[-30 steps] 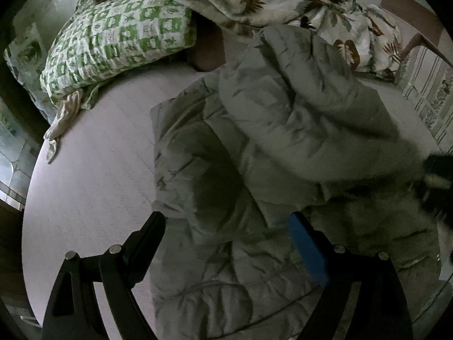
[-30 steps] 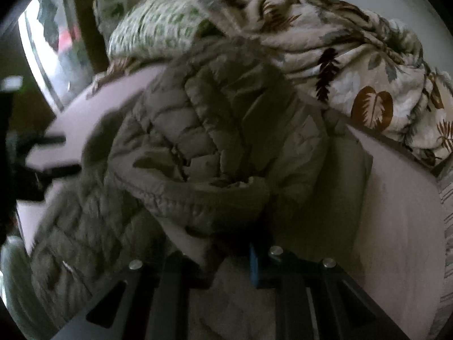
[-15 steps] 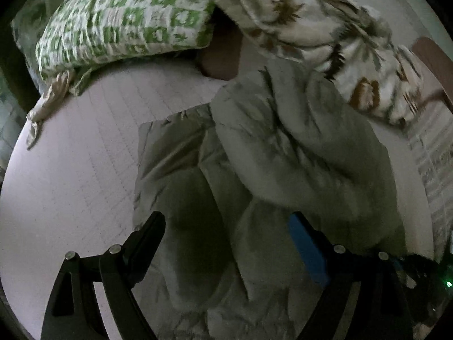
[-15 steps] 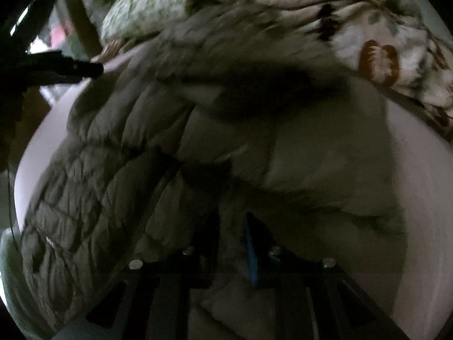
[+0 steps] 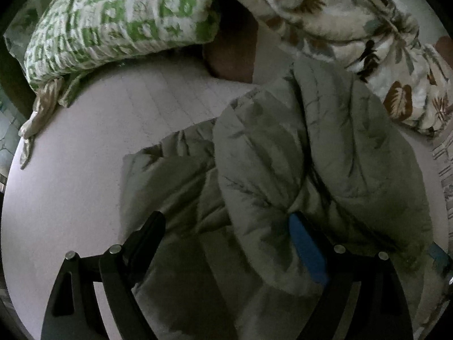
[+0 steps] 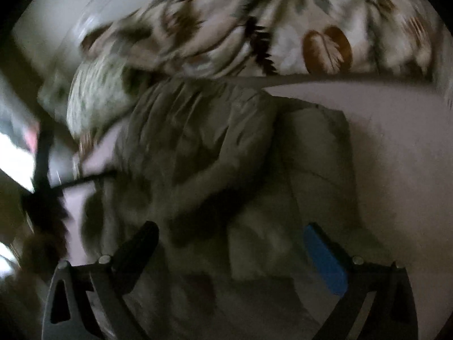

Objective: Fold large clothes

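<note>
Left wrist view: a puffy grey-green quilted down jacket (image 5: 297, 175) lies bunched on a pale lilac bed sheet (image 5: 85, 175), with 1 padded section doubled over the rest. The left gripper (image 5: 226, 236) hangs above the jacket's near edge, its jaws spread wide with cloth under them but nothing pinched. To fold well from here, it looks best to take 1 clean layer at an outer edge rather than the thick doubled bulk, then lay it flat. A green-and-white patterned pillow (image 5: 119, 19) sits at the far left, well apart from the jacket, while a cream quilt printed with brown leaves (image 5: 368, 28) crowds the jacket's far right side and may limit spreading room there. Right wrist view, blurred by motion: the right gripper (image 6: 230, 240) is over the same jacket (image 6: 198, 147), its jaws opening, cloth lying between them but not clamped. The leaf-print quilt (image 6: 254, 28) lies just behind the jacket. A thin dark bar (image 6: 42, 153) crosses the left edge; I cannot tell what it is.
</note>
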`<state>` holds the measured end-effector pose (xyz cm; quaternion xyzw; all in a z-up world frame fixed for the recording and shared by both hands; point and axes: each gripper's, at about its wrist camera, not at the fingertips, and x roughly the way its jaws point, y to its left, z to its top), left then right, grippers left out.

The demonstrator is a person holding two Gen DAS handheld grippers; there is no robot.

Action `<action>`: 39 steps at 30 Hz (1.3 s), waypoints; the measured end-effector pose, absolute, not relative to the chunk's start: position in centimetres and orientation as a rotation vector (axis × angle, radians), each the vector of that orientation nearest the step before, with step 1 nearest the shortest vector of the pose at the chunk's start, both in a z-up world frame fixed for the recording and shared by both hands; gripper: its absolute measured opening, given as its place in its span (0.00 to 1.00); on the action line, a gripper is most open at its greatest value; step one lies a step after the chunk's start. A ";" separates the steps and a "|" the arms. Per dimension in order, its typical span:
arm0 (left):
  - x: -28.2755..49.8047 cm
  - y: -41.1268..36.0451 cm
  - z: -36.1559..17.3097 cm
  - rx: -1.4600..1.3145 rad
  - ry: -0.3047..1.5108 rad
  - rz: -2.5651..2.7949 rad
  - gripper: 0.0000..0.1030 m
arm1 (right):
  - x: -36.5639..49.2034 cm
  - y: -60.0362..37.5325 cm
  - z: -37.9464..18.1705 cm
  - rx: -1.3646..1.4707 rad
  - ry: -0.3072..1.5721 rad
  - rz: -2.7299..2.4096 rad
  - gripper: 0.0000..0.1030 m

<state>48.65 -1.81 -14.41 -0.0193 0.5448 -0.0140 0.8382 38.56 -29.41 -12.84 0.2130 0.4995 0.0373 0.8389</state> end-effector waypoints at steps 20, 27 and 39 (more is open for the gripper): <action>34.2 -2.6 -6.4 -0.049 0.933 -0.266 0.09 | 35.5 -25.7 -7.2 0.406 0.924 0.169 0.10; 33.0 -4.5 -15.2 0.024 1.048 -0.203 0.10 | 33.7 -26.4 -17.2 0.406 1.126 0.055 0.10; 31.4 -3.8 -13.0 0.004 1.026 -0.210 0.56 | 33.5 -26.9 -17.0 0.415 1.113 0.031 0.13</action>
